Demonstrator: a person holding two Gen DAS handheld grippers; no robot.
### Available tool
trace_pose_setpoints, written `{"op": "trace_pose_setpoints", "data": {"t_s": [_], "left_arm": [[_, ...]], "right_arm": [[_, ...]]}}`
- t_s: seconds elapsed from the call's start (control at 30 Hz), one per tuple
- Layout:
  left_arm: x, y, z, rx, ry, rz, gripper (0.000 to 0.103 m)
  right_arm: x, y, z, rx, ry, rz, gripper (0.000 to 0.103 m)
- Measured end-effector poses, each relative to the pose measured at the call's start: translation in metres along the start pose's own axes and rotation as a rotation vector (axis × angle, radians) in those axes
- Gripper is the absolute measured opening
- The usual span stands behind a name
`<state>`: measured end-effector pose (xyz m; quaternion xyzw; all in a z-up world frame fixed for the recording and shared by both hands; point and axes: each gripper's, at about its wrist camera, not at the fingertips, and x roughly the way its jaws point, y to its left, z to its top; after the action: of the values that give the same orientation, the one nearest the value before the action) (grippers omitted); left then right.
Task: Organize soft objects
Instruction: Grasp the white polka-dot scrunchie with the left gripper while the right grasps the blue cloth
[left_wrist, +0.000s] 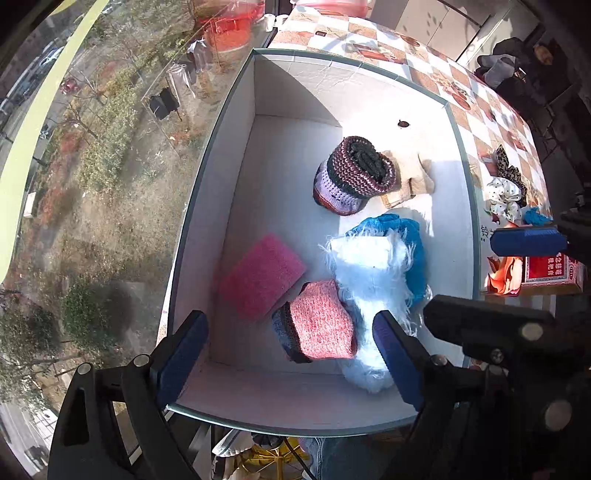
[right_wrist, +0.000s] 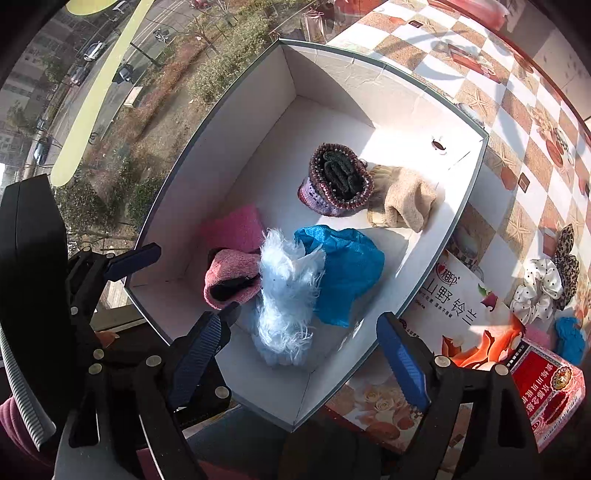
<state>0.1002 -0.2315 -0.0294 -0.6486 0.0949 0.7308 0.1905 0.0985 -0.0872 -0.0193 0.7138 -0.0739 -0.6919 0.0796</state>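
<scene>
A white cardboard box (left_wrist: 280, 92) (right_wrist: 317, 70) holds several soft things: a pink sponge pad (left_wrist: 262, 275) (right_wrist: 232, 227), a pink knit piece (left_wrist: 319, 321) (right_wrist: 231, 277), a fluffy pale blue piece (left_wrist: 369, 280) (right_wrist: 286, 291), a blue cloth (left_wrist: 410, 243) (right_wrist: 347, 266), a purple knit roll (left_wrist: 351, 177) (right_wrist: 338, 182) and a beige cloth (left_wrist: 413, 173) (right_wrist: 404, 201). My left gripper (left_wrist: 291, 354) is open and empty above the box's near end. My right gripper (right_wrist: 303, 354) is open and empty above the box's near corner.
Outside the box, on the checkered tablecloth (right_wrist: 517, 110), lie a white dotted scrunchie (right_wrist: 537, 291) (left_wrist: 502, 197), a leopard scrunchie (right_wrist: 565, 258) (left_wrist: 508, 166) and a small blue piece (right_wrist: 570, 338). A red carton (right_wrist: 546, 391) and a printed box lid (right_wrist: 458, 306) sit beside the box. A window is at left.
</scene>
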Motion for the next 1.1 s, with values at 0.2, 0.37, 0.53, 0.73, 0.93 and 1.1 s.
{"op": "trace_pose_setpoints", "data": {"t_s": [0.2, 0.37, 0.53, 0.73, 0.93, 1.1], "left_arm": [[-0.016, -0.008, 0.011, -0.027, -0.094, -0.080, 0.103], [-0.033, -0.045, 0.043, 0.027, -0.138, -0.139, 0.103], [-0.042, -0.109, 0.078, 0.173, -0.153, -0.176, 0.103], [-0.015, -0.197, 0.122, 0.307, -0.040, -0.236, 0.103], [0.035, -0.264, 0.146, 0.370, 0.172, -0.212, 0.103], [0.078, -0.305, 0.152, 0.437, 0.260, -0.174, 0.103]], "right_arm": [[-0.037, -0.033, 0.001, 0.126, -0.061, 0.043, 0.088], [-0.078, -0.063, -0.007, 0.219, -0.125, 0.093, 0.088], [-0.130, -0.107, -0.023, 0.320, -0.211, 0.121, 0.088], [-0.174, -0.201, -0.070, 0.520, -0.270, 0.105, 0.088], [-0.168, -0.301, -0.130, 0.763, -0.305, 0.049, 0.103], [-0.121, -0.357, -0.164, 0.881, -0.225, 0.037, 0.103]]}}
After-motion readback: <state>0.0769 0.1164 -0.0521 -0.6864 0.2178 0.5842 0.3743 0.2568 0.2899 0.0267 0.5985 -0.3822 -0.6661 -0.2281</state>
